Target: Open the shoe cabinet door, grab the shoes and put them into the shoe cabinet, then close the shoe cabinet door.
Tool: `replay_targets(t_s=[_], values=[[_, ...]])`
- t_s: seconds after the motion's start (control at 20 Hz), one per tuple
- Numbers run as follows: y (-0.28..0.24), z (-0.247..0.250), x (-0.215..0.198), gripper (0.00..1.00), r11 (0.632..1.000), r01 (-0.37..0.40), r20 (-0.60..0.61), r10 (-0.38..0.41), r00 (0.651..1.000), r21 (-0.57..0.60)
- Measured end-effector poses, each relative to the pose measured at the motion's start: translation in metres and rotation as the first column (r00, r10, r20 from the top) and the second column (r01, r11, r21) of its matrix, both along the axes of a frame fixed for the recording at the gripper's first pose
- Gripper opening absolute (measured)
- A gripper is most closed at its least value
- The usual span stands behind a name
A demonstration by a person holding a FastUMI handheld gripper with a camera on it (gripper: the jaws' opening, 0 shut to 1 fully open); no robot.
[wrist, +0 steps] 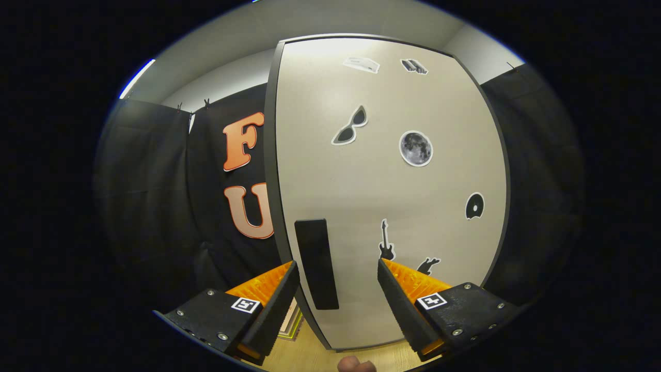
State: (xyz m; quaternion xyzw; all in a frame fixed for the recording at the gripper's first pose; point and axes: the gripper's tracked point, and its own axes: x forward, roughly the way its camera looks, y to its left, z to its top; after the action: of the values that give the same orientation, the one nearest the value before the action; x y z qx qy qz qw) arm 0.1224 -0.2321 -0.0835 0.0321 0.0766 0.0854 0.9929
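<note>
Gripper (pixel 338 289) jaws wide apart, holding nothing. Shoe cabinet door (pixel 392 181) just ahead, apparently shut; its black handle (pixel 316 263) sits between the fingers. Rigid, smooth panel, likely light — grip that handle.

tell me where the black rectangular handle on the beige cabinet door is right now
In the gripper view, the black rectangular handle sits low on the beige cabinet door, near its left edge, just ahead of the open gripper, close to its left finger.
</note>
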Motion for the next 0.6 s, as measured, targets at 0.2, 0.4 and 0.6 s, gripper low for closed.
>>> replay_targets(t_s=[0.2,0.4,0.6], values=[[-0.010,0.006,-0.016,0.95,1.000,0.011,0.020,-0.010,1.000,-0.018],[-0.032,0.006,-0.039,0.95,0.997,0.055,0.010,-0.055,0.998,-0.062],[-0.048,0.008,-0.061,0.95,0.995,0.080,0.000,-0.080,0.997,-0.068]])
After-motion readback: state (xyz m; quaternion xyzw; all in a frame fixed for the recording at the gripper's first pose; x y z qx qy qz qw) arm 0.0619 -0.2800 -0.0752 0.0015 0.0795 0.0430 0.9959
